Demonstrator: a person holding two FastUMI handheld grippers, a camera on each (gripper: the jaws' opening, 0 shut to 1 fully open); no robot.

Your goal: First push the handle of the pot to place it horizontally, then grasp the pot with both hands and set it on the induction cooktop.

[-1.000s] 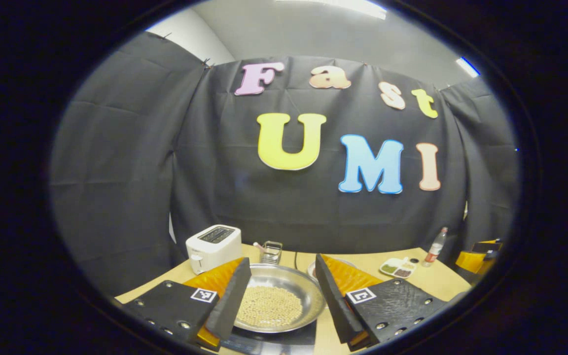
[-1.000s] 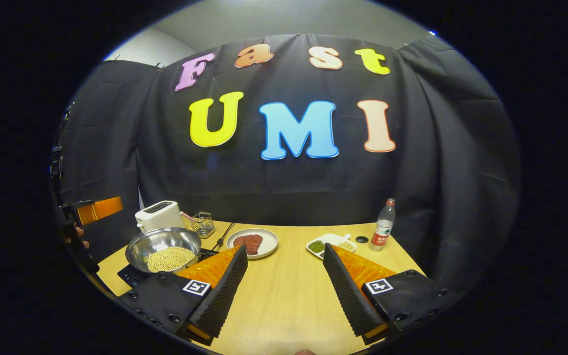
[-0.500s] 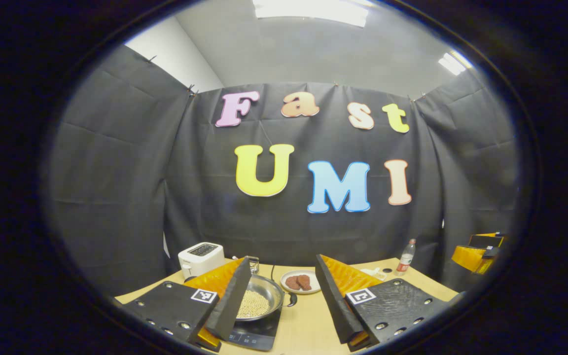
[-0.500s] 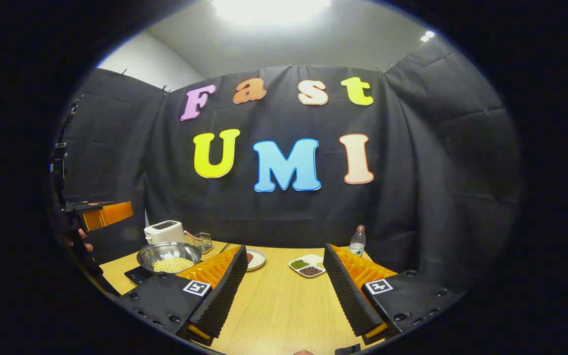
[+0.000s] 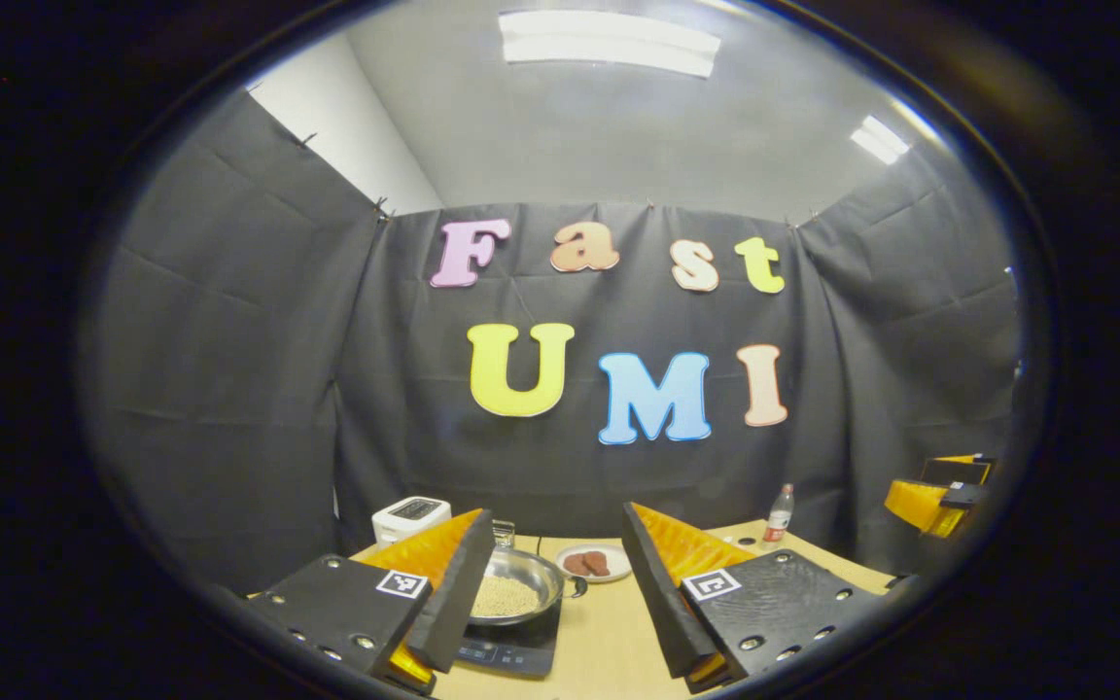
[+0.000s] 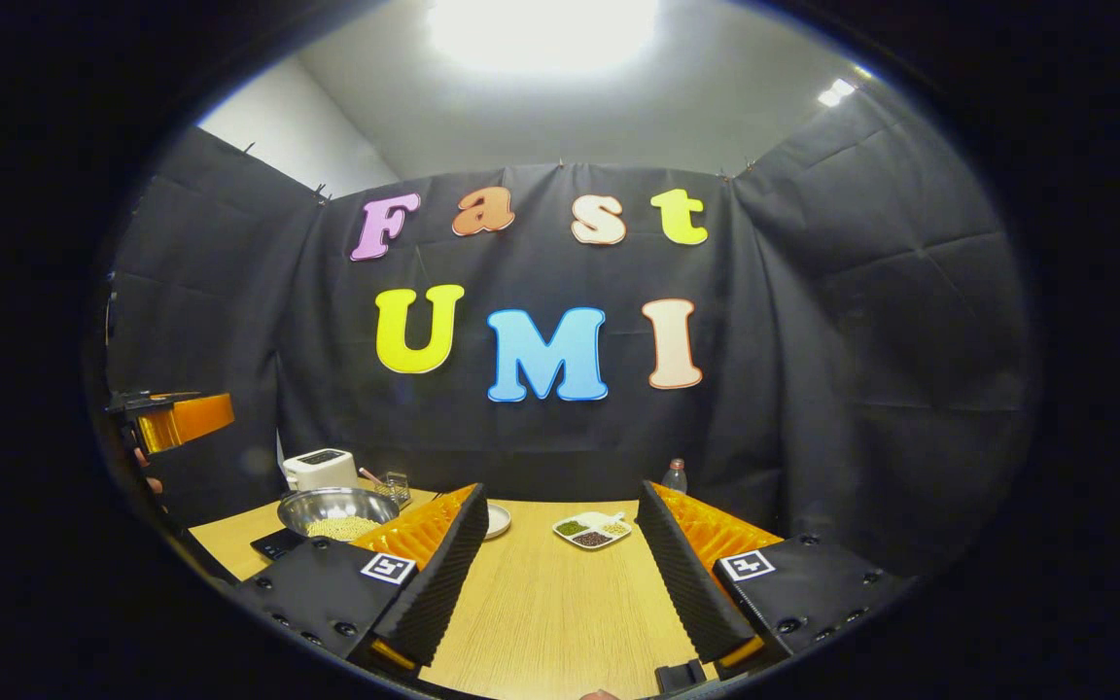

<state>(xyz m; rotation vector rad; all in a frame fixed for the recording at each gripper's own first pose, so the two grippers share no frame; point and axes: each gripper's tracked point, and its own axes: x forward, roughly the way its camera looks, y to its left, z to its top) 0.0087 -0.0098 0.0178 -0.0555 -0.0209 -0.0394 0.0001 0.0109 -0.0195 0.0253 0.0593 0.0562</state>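
A steel pot (image 5: 518,586) with pale yellow beans in it sits on the black induction cooktop (image 5: 509,649), its short dark handle (image 5: 576,586) pointing right. My left gripper (image 5: 556,520) is open and empty, held back from and above the pot. In the right gripper view the pot (image 6: 337,508) and cooktop (image 6: 271,544) lie far to the left. My right gripper (image 6: 561,494) is open over bare wooden table (image 6: 550,603) with nothing between its fingers. The left gripper (image 6: 174,420) hangs at that view's left edge. The right gripper (image 5: 939,486) is at the far right of the left gripper view.
A white toaster (image 6: 320,469) and a small wire basket (image 6: 393,483) stand behind the pot. A plate of meat (image 5: 592,563), a divided dish of grains (image 6: 591,530) and a plastic bottle (image 6: 676,476) sit toward the back of the table.
Both grippers have drawn back and risen from the table, so the pot and cooktop look smaller and farther. Both stay open. The pot has not moved on the cooktop.
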